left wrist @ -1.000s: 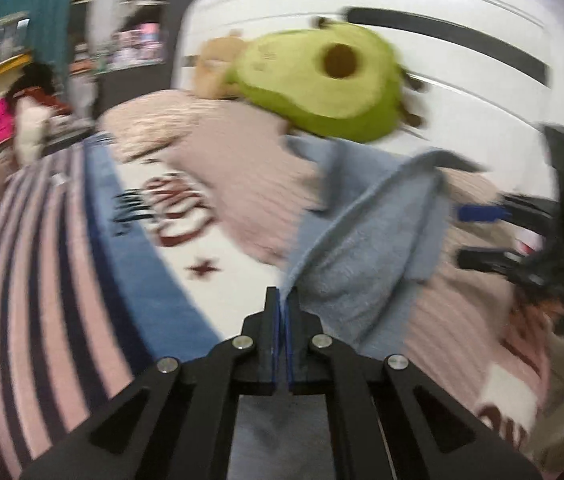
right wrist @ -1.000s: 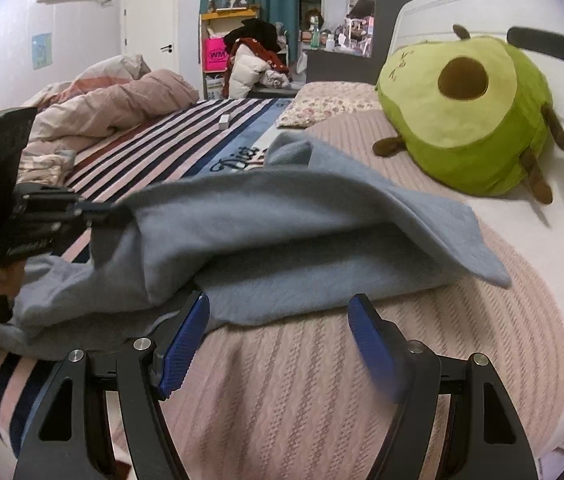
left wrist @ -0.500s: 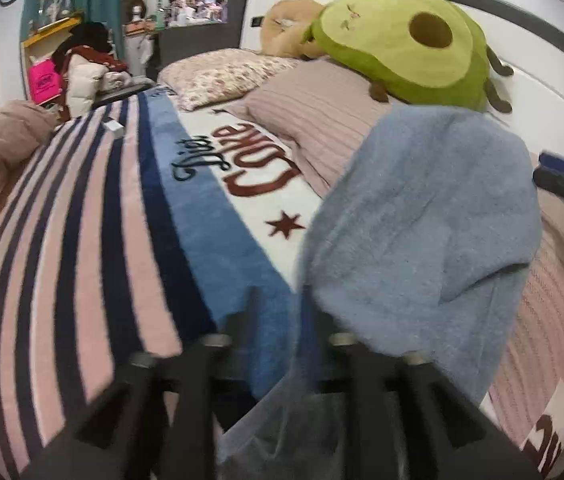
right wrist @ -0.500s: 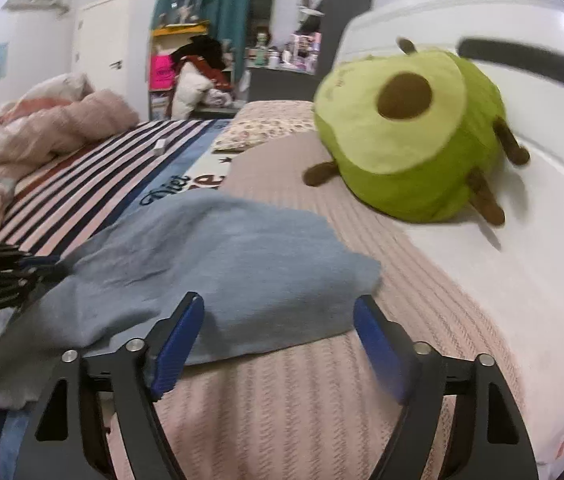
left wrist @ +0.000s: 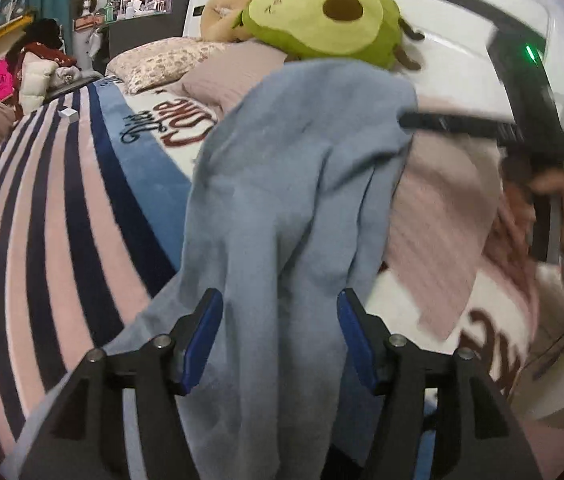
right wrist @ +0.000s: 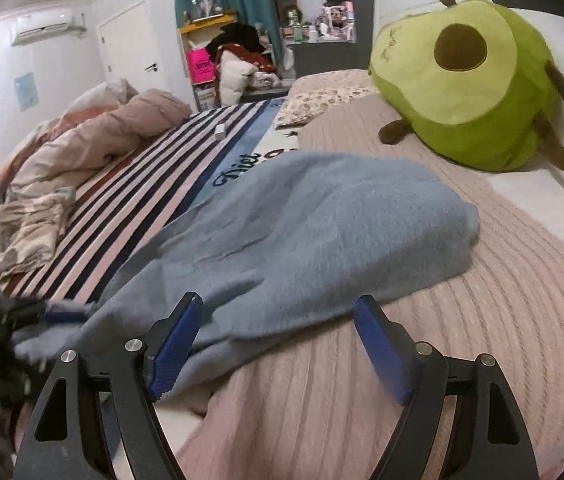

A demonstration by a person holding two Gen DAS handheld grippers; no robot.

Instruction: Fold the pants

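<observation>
- The blue pants (right wrist: 314,232) lie spread on the bed, over the pink knit blanket (right wrist: 502,280).
- The left gripper (left wrist: 280,332) is opening; cloth lies between its jaws, not pressed.
- The right gripper (right wrist: 278,344) is released, holding nothing.

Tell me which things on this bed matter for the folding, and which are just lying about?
Part of the job:
- blue pants
- left gripper, jaws opening
- right gripper, open

Just lying about:
- avocado plush
- floral pillow
- crumpled duvet
- striped blanket
</observation>
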